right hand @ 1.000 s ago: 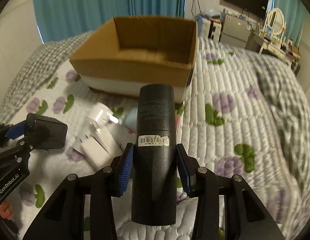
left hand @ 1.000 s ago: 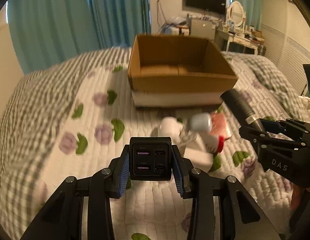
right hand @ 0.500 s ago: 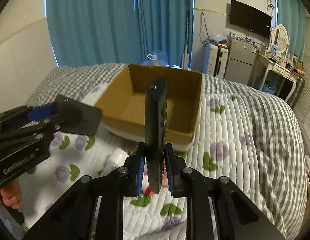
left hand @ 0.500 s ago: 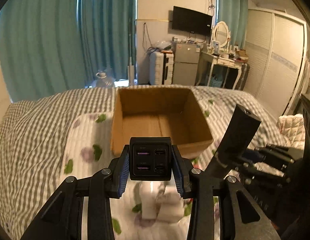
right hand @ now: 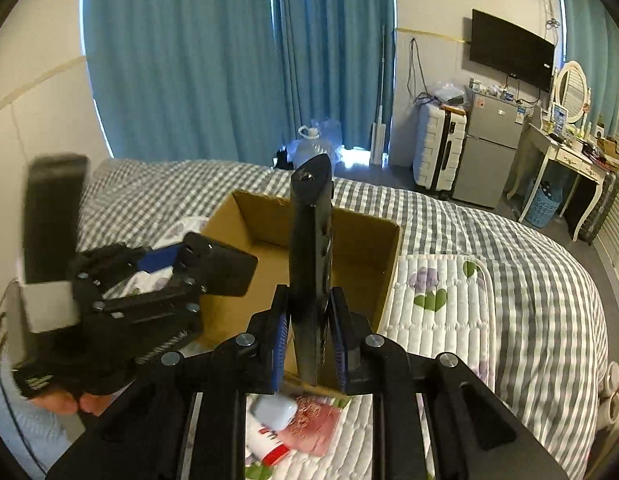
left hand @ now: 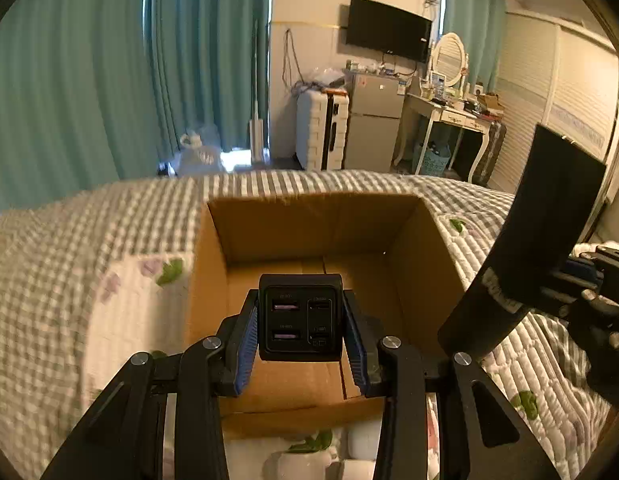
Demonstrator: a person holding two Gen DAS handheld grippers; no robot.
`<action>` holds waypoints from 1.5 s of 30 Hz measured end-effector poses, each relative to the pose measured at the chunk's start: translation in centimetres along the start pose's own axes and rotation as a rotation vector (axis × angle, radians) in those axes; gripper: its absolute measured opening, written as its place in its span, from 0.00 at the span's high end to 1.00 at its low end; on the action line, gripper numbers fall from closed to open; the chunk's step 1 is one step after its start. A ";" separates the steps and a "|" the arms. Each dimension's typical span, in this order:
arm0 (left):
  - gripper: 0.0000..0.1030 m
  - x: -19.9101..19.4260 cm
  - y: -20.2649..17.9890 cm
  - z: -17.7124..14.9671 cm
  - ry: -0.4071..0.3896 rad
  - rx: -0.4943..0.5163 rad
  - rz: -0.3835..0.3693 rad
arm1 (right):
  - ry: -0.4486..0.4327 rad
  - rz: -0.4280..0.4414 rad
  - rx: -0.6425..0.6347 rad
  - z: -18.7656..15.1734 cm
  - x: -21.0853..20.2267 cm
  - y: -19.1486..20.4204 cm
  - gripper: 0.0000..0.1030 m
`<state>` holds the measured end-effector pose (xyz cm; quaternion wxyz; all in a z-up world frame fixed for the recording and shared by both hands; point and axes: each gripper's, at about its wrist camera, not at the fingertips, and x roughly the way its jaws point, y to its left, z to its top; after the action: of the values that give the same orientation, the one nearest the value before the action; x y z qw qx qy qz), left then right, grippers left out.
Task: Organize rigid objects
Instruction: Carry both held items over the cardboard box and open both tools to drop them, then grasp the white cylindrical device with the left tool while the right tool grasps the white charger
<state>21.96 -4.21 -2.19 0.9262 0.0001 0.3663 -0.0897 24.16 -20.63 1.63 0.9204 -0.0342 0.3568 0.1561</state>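
Cardboard fills the middle of the left wrist view: the box (left hand: 309, 240) sits open on the bed (left hand: 89, 260), and your left gripper (left hand: 300, 320) has its fingers clamped on the black charger (left hand: 299, 316), which hangs over the box floor. Release here and it should land inside, though a drop from this height could let it bounce. At the right edge of the frame the black bar (left hand: 521, 256) leans close to the box's right wall; swing left and the two loads could knock.

From the right wrist view, your right gripper (right hand: 307, 336) grips that bar (right hand: 311, 264) low, with most of its length standing above the fingers, so it may pivot. The box's near rim (right hand: 245, 320) lies just under it; clear that edge before lowering. Open bed lies to the right. Loose items (right hand: 285, 424) sit below, at the bottom of the frame.
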 end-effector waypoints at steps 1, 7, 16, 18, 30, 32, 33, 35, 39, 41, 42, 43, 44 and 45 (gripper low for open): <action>0.62 0.5 0.1 -0.2 0.002 -0.004 0.001 | 0.013 0.001 -0.003 0.2 0.7 -0.2 0.82; 0.50 1.0 0.1 -0.5 -0.033 -0.013 0.009 | 0.069 0.014 -0.012 -0.1 2.9 -0.5 0.82; 0.40 -1.4 0.9 0.6 -0.085 0.004 0.062 | 0.211 0.002 -0.039 -1.2 7.6 -0.6 0.82; 0.40 -1.8 1.2 0.5 -0.095 0.007 0.071 | 0.249 -0.007 -0.040 -1.2 8.8 -0.5 0.82; 0.24 -5.0 2.7 -0.4 -0.127 -0.007 0.094 | 0.098 -0.065 0.013 1.9 7.5 -0.5 0.39; 0.19 -5.9 2.8 -1.2 -0.125 -0.018 0.100 | 0.063 -0.081 0.011 2.2 5.5 -0.3 0.37; 0.18 -6.5 2.9 -1.7 -0.123 -0.025 0.100 | 0.051 -0.090 0.014 2.3 4.6 -0.1 0.35; 0.17 -7.4 3.0 -2.6 -0.119 -0.030 0.106 | 0.029 -0.106 0.010 2.0 2.5 0.1 0.29; 0.16 -9.1 2.6 -4.9 -0.081 -0.031 0.118 | 0.006 -0.151 -0.037 0.1 -1.0 1.6 0.26; 0.13 -9.9 2.5 -6.0 -0.081 -0.039 0.120 | 0.003 -0.167 -0.050 -1.2 -2.2 2.4 0.17; 0.10 -10.5 2.5 -6.9 -0.076 -0.047 0.113 | 0.001 -0.170 -0.051 -1.9 -2.8 2.8 0.15; 0.10 -10.8 2.5 -7.5 -0.076 -0.054 0.107 | -0.001 -0.174 -0.050 -2.8 -3.4 3.2 0.12; 0.09 -11.1 2.6 -8.1 -0.074 -0.062 0.103 | 0.002 -0.174 -0.052 -3.7 -3.8 3.6 0.11; 0.09 -11.5 2.6 -9.1 -0.066 -0.065 0.097 | 0.011 -0.168 -0.058 -4.8 -4.1 4.1 0.10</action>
<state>8.05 0.86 -1.21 0.9405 -0.0150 0.3378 -0.0328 16.92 -18.63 0.96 0.9269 -0.0914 0.3531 0.0884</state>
